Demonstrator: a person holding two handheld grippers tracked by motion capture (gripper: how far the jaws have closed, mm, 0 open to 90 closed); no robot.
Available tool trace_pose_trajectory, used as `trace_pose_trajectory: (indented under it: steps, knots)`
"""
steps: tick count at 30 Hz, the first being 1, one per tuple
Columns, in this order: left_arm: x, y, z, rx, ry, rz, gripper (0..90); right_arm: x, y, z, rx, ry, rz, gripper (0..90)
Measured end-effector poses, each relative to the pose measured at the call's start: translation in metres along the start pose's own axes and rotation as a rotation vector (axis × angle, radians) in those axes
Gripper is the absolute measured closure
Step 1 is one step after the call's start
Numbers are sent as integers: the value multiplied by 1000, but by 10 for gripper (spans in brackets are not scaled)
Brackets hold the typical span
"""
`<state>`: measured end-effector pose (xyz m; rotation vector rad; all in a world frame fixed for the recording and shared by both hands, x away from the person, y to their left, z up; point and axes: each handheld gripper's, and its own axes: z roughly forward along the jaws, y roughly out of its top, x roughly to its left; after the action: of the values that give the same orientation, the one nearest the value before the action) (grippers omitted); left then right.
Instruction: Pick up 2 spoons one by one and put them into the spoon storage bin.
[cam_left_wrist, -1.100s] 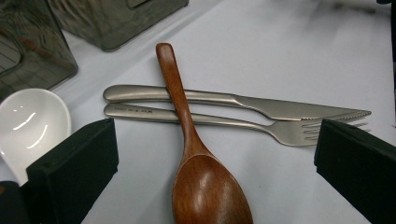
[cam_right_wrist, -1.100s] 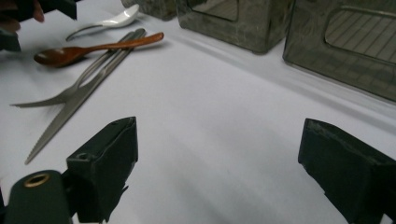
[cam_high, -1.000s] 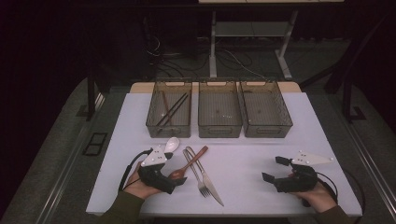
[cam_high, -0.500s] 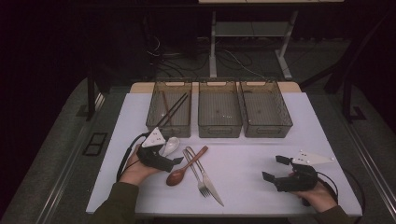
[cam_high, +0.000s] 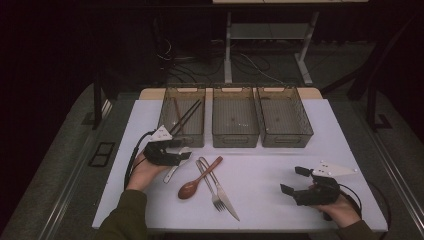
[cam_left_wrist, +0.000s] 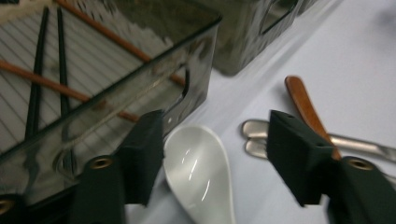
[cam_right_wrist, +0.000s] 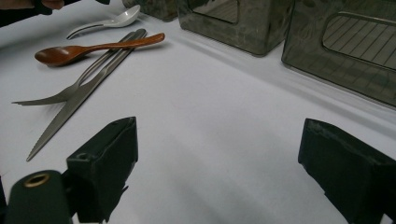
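The white spoon (cam_left_wrist: 200, 175) lies on the white table (cam_high: 280, 160), and its round bowl sits right between the two black jaws of the left gripper (cam_left_wrist: 212, 154). The jaws have just been closing in on it. One jaw is touching the spoon's edge or very nearly, but the other is still apart from it, so the spoon is not held yet. It looks like the person wants to pick this spoon up, and the jaws come in from both sides so they can pinch it. Just past the nearer jaw stands the first clear bin (cam_left_wrist: 140, 88), with black and brown chopsticks (cam_left_wrist: 46, 84) lying inside it. That bin seems to be for chopsticks, so the spoon will likely go in another bin. On the far side of the other jaw lie the handle of the wooden spoon (cam_left_wrist: 306, 105) and the ends of the fork (cam_high: 210, 185) and the knife (cam_high: 225, 197). They lie crossed in a little heap, close by, so the jaws must not bump them. Two more bins (cam_high: 260, 117) stand in a row beside the first, and they look empty, ready for things to be sorted. Well away from all this, the right gripper (cam_high: 300, 181) rests low over bare table with its jaws wide and nothing between them, as if it waits its turn.
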<state>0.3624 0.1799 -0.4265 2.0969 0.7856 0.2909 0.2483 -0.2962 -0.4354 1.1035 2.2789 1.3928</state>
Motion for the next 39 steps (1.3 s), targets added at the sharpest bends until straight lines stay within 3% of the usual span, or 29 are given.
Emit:
trace_pose_trajectory:
  steps: [2, 6, 14, 30, 32, 39]
  knots:
    - [1, -2, 2, 27, 14, 4, 426, 0, 0, 0, 0, 1, 0, 122]
    - [4, -5, 8, 43, 4, -24, 460, 0, 0, 0, 2, -1, -4, 123]
    - [8, -9, 14, 82, 24, -30, 476, 0, 0, 0, 6, -5, -14, 123]
    - [8, -12, 18, 106, 8, -51, 509, 1, 0, 1, 14, -7, -26, 123]
    - [7, -12, 19, 121, 4, -34, 518, 1, 0, 1, 15, -7, -27, 123]
    - [4, -12, 20, 123, -4, -38, 563, 2, 0, 2, 20, -5, -30, 123]
